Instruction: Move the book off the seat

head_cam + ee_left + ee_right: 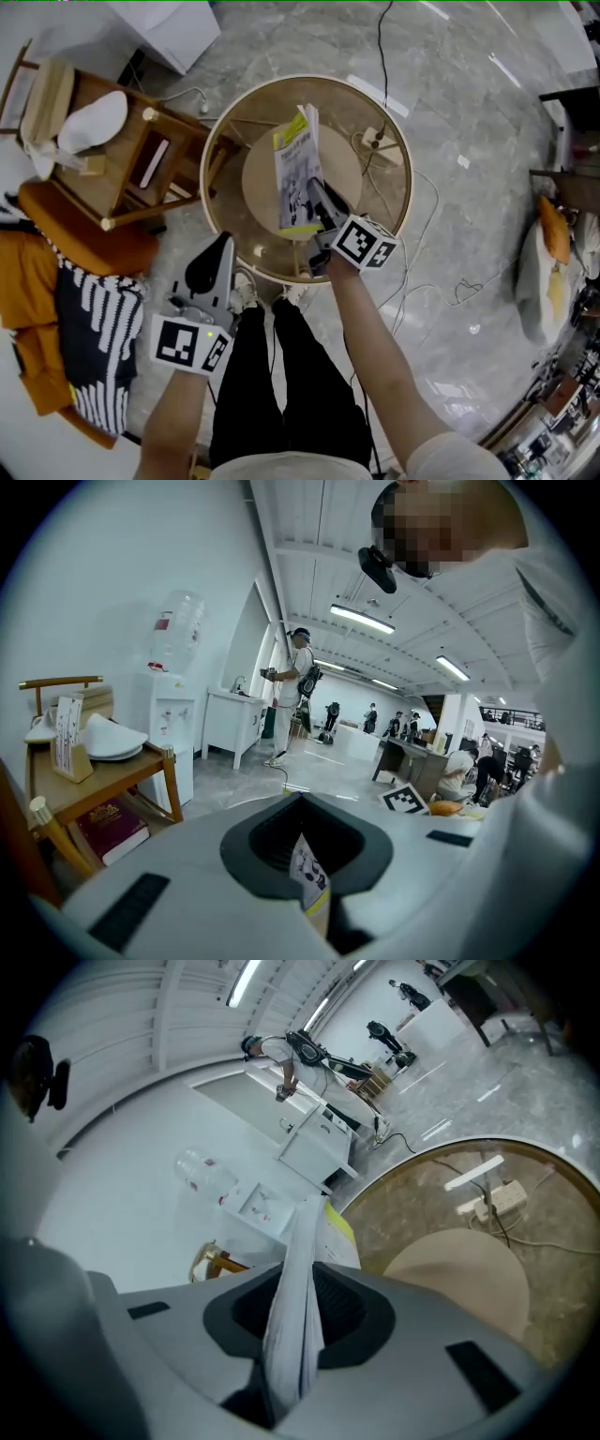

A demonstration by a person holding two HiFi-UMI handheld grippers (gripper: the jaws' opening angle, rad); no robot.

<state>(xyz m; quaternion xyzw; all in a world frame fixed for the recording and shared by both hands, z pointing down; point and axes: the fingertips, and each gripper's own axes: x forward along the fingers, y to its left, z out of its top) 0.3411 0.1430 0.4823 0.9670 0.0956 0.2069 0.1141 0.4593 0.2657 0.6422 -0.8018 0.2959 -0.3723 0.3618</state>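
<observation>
The book (298,169), a thin paperback with a grey and yellow cover, hangs over the round glass table (211,150); whether it touches the glass I cannot tell. My right gripper (317,192) is shut on its near edge. In the right gripper view the book's (298,1297) pages stand edge-on between the jaws of the right gripper (291,1354). My left gripper (217,246) is lower left, off the table, with its dark jaws together and nothing in them. In the left gripper view a sliver of the book (307,874) shows past the left gripper (323,907).
A wooden chair (122,141) stands left of the table, with a white object (92,122) on top and a maroon book (108,827) on its lower shelf. Orange and striped fabric (89,328) lies at the left. A power strip (380,141) and cables lie under the glass.
</observation>
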